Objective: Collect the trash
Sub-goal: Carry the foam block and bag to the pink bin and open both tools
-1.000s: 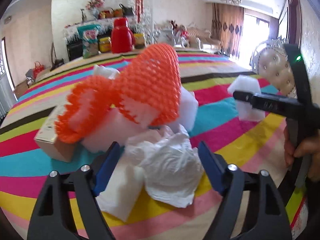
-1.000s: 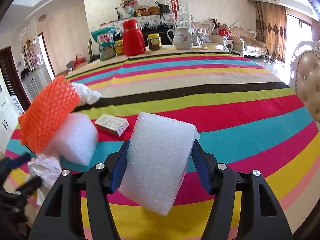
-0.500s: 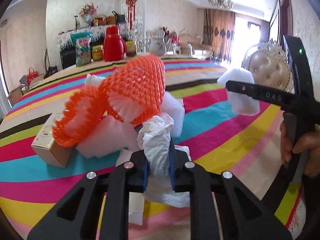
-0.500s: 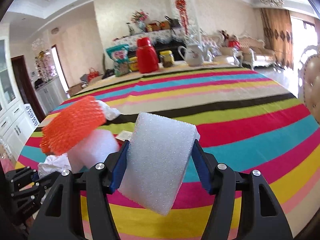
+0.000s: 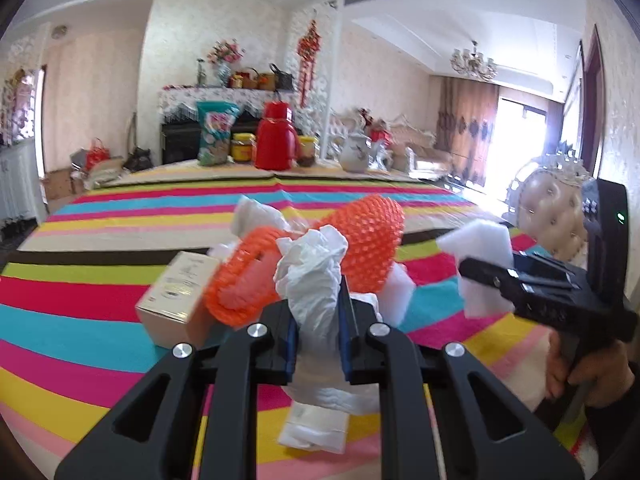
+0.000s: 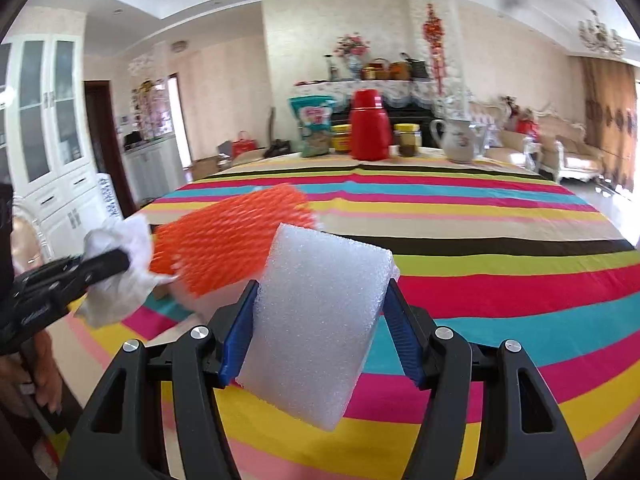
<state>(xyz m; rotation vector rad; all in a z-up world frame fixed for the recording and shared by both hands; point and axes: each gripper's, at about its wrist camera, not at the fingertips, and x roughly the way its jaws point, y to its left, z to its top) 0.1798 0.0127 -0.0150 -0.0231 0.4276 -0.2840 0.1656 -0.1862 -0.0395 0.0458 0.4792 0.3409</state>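
Left to right. Your left gripper (image 5: 316, 330) had its fingers nearly closed on the crumpled white plastic bag (image 5: 310, 280); they had just drawn in around it, and the bag bulged above and hung below them, pinched at its waist so soft film would not slip. Just beyond those fingertips lay the remaining pile: cardboard box (image 5: 176, 300) to their left, orange foam netting (image 5: 360, 248) behind, white foam pieces (image 5: 396, 292) to their right, all on the striped counter (image 5: 80, 280). Your left hand pointed the tool gently downward, and the bag looked lifted off the cloth, though I could not be certain.

Your right gripper (image 6: 320, 320) sat about half open, its fingers pressed on both flanks of the white foam block (image 6: 320, 320), which stood tilted between them, clear of the counter. That hand also angled slightly down. No bin was visible.
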